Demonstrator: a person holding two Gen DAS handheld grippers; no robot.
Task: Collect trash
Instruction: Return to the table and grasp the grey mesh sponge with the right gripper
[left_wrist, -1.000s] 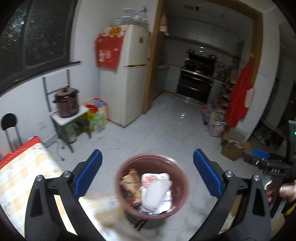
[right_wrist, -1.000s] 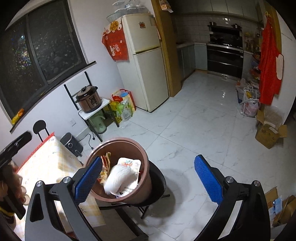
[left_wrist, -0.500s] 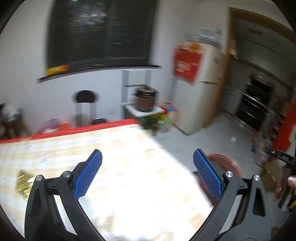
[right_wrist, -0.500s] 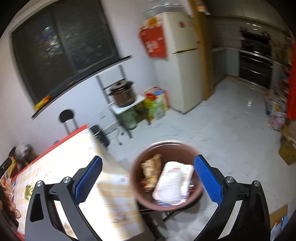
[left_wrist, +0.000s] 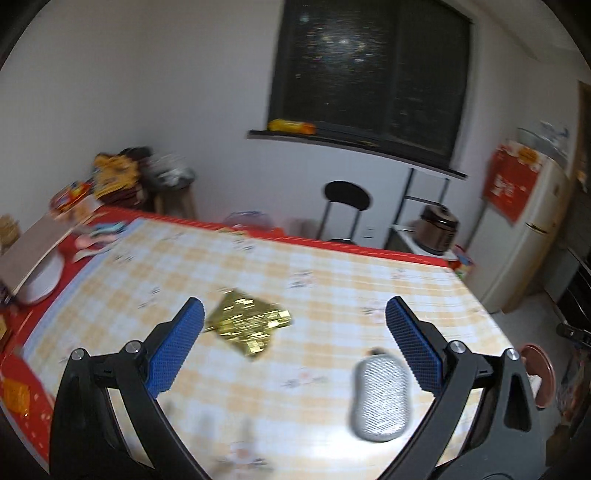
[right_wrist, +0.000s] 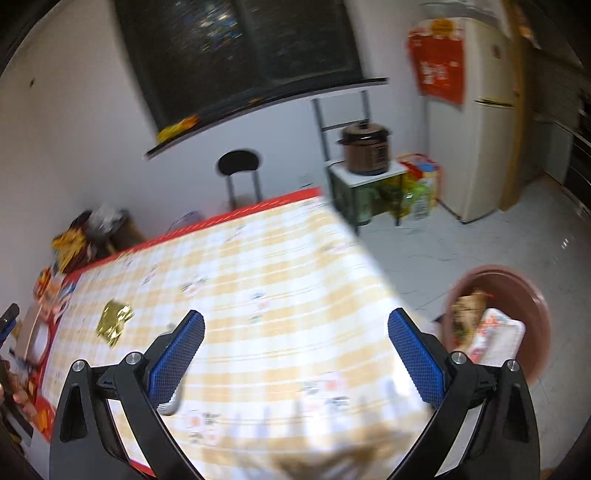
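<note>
While the desk under its yellow-checked cloth fills both views, the round brown plastic bin stands off its right end, already holding wrappers. Both grippers, left gripper and right gripper, hang empty with jaws wide apart; the crumpled gold foil wrapper lies just ahead of the left, which should descend squarely over its raised folds, avoiding the grey oval pad beside it.

Both wrist views look down over the table, sharing it.

Left gripper jaws wide apart, empty, above checked tablecloth. Gold foil wrapper centre frame; grey oval pad lower right.
</note>
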